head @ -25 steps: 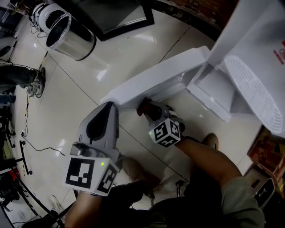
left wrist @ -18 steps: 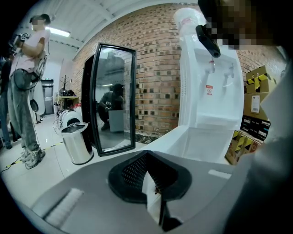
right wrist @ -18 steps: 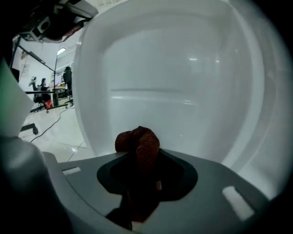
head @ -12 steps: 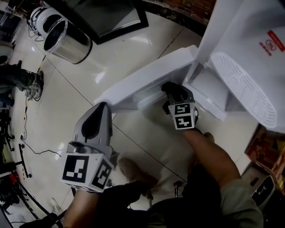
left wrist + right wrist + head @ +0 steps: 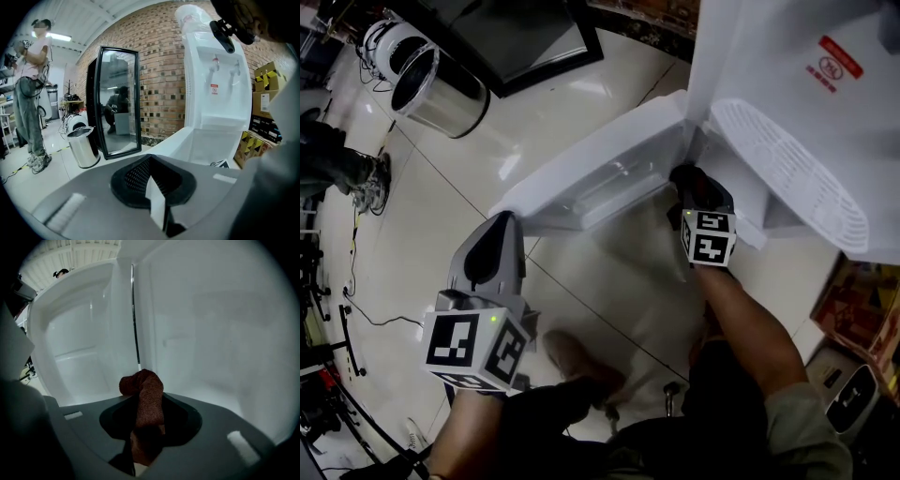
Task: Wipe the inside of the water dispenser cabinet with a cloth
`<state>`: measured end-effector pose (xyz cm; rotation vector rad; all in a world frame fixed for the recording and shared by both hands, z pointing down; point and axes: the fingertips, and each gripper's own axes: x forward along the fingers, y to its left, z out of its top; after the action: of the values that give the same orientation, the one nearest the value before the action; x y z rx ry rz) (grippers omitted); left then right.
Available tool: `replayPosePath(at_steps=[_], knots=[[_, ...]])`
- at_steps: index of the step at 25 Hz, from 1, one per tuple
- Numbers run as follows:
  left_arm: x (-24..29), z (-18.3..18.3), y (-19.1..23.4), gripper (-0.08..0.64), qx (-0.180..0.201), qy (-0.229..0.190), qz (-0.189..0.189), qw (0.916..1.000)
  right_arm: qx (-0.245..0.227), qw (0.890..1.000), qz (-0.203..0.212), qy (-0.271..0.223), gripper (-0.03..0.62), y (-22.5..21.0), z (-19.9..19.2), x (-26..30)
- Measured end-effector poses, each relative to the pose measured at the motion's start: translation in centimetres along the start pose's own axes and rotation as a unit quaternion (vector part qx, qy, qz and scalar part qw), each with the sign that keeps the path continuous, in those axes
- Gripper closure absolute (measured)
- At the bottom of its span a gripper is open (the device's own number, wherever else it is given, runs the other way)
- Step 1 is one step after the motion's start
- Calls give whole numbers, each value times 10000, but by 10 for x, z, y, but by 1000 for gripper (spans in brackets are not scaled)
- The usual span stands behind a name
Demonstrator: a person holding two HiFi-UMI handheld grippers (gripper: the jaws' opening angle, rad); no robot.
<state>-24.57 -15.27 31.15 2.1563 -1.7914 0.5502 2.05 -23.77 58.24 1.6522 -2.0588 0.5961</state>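
The white water dispenser (image 5: 797, 112) stands at the upper right, its cabinet door (image 5: 600, 169) swung open to the left. My right gripper (image 5: 692, 180) is at the mouth of the cabinet, by the door's hinge side, shut on a red-brown cloth (image 5: 147, 394). In the right gripper view the cloth bunches up out of the jaws of the right gripper (image 5: 145, 416), in front of the white cabinet wall (image 5: 211, 343) and the door's inner face (image 5: 75, 352). My left gripper (image 5: 495, 234) hangs over the floor left of the door, shut and holding nothing; its closed tips (image 5: 157, 199) point toward the dispenser (image 5: 215, 93).
A steel trash bin (image 5: 441, 89) and a black-framed glass panel (image 5: 525, 33) stand at the upper left. A person (image 5: 33, 93) stands far left. Cardboard boxes (image 5: 853, 319) sit right of the dispenser. Cables (image 5: 375, 309) trail on the tiled floor.
My right gripper has travelled right along the open door to the cabinet opening, rolling as it went, with the cloth still in it. The left gripper has stayed put.
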Motion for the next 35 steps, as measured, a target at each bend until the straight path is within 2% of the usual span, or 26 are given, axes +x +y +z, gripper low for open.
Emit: replayPosePath(at_steps=[2,4,7,9,11,14,17,21,24,30,35], knots=[[0,0,-1,563,6,-5,45,10000,-52,10000,40,7,462,-1,-3,-3],[0,0,-1,563,10,-11,73,10000,-224,9994,264,24,462,14,-9,-7],[1,0,-1,563,19,-24,73,10000,-583,9925,1073,3,460,70,-16,-18],[1,0,-1,563,20,-31,45,10000,-863,9794,1827,-8,460,120,-20,-28],[2,1,-1,563,29,-41,3,10000,-1209,9597,2537,49,460,170,-28,-37],[3,1,-1,563,46,-61,-76,9999,-1743,9295,3244,191,460,227,-44,-47],[3,2,0,562,21,-65,-175,9998,-2045,9108,3564,390,459,263,-60,-45],[4,2,0,562,22,-88,-298,9995,-2308,9017,3595,665,459,282,-81,-27],[7,2,0,562,30,-100,-385,9992,-2304,9109,3330,799,459,271,-88,-11],[6,4,4,562,41,-102,-432,9990,-1845,9527,2275,817,459,202,-70,23],[5,2,4,563,47,-76,-361,9993,-1279,9784,1413,797,459,134,-57,41]])
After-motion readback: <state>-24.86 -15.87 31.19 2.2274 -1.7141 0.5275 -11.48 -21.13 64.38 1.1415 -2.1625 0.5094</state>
